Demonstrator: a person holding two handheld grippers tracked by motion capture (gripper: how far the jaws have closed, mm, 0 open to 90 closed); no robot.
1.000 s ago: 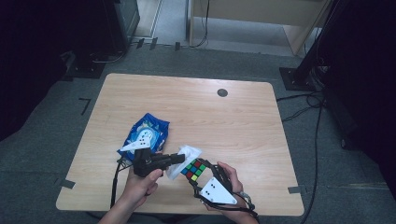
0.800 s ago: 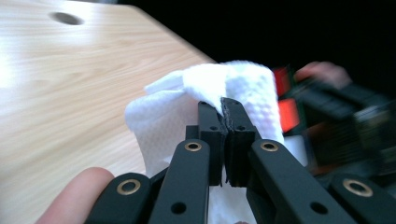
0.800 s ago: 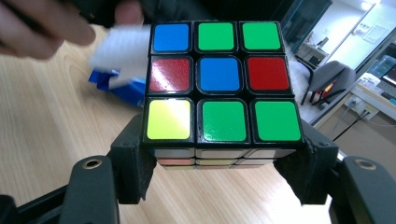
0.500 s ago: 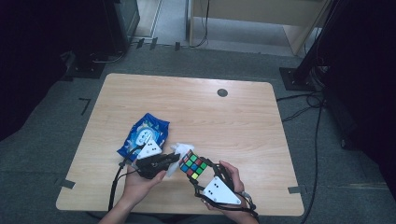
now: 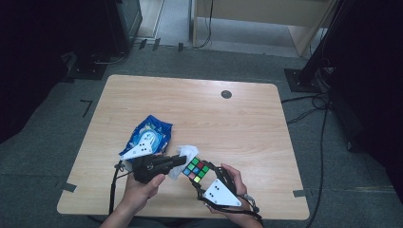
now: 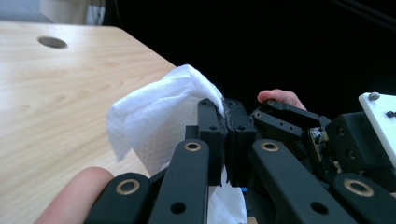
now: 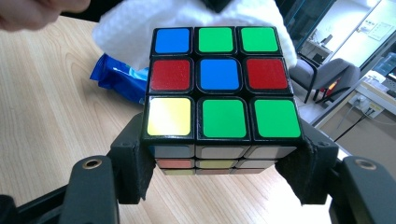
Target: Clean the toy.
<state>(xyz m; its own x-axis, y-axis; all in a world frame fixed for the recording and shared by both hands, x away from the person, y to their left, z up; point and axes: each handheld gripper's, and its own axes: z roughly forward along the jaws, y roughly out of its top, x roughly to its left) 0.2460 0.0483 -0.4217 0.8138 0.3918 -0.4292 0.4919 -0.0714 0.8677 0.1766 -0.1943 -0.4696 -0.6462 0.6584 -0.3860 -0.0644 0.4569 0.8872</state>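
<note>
Desk (image 5: 247, 123): light wood-grain top, rectangular with rounded corners, standing on grey carpeted floor (image 5: 71, 109). A round dark cable hole (image 5: 226, 94) sits near the far edge, right of centre. Lying directly on the desk, in its near-left part: a blue and white crinkled packet (image 5: 151, 133), flat on the surface, well apart from the cable hole. The wood around the hole and along the right side is bare. Black tape marks (image 5: 69, 187) lie on the floor by the near-left corner and beside the left edge.
</note>
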